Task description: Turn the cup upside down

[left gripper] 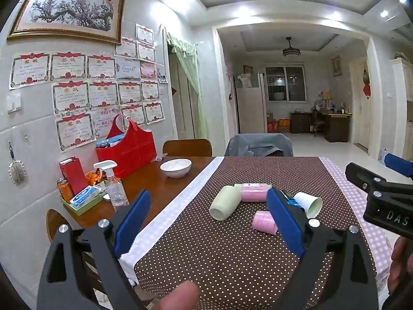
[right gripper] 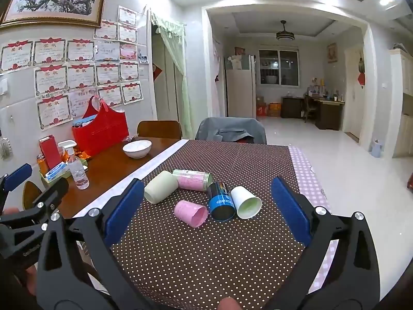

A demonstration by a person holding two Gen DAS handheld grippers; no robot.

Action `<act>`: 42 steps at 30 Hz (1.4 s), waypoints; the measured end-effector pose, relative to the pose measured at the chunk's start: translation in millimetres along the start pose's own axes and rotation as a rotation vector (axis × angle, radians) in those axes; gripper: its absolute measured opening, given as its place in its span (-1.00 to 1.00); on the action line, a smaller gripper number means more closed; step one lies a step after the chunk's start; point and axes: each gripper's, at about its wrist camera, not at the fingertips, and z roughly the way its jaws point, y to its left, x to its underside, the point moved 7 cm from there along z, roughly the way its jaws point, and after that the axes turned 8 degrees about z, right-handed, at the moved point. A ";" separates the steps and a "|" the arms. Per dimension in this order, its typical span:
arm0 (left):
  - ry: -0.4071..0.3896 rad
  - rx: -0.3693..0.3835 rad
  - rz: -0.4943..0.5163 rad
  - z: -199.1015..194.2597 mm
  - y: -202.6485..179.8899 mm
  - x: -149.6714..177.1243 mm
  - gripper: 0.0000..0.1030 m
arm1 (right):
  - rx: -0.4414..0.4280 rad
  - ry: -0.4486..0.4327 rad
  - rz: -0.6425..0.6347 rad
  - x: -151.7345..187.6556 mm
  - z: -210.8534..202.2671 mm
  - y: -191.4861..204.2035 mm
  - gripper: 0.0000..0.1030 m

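Several cups lie on their sides on the brown dotted cloth [right gripper: 206, 245]: a pale green cup [right gripper: 160, 187], a small pink cup [right gripper: 191, 213], a blue and black cup [right gripper: 221, 202], a white paper cup [right gripper: 245, 202] and a pink-and-green tumbler [right gripper: 192, 179]. In the left wrist view the pale green cup [left gripper: 224, 203], pink cup [left gripper: 264, 221] and white cup [left gripper: 309, 203] show too. My left gripper [left gripper: 209, 222] is open and empty, short of the cups. My right gripper [right gripper: 206, 209] is open and empty, also short of them, with the cups between its fingers in view.
On the bare wooden table left of the cloth stand a white bowl [right gripper: 137, 148], a spray bottle [right gripper: 77, 168], a red basket [right gripper: 102, 128] and a tray of packets [right gripper: 55, 170]. Two chairs [right gripper: 229, 130] stand at the far edge. A pink checked cloth [right gripper: 307, 178] borders the right.
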 end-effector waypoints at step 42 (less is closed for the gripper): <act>0.043 0.031 0.004 26.6 -2.9 2.7 0.74 | 0.011 0.084 0.003 2.2 21.8 -6.2 0.88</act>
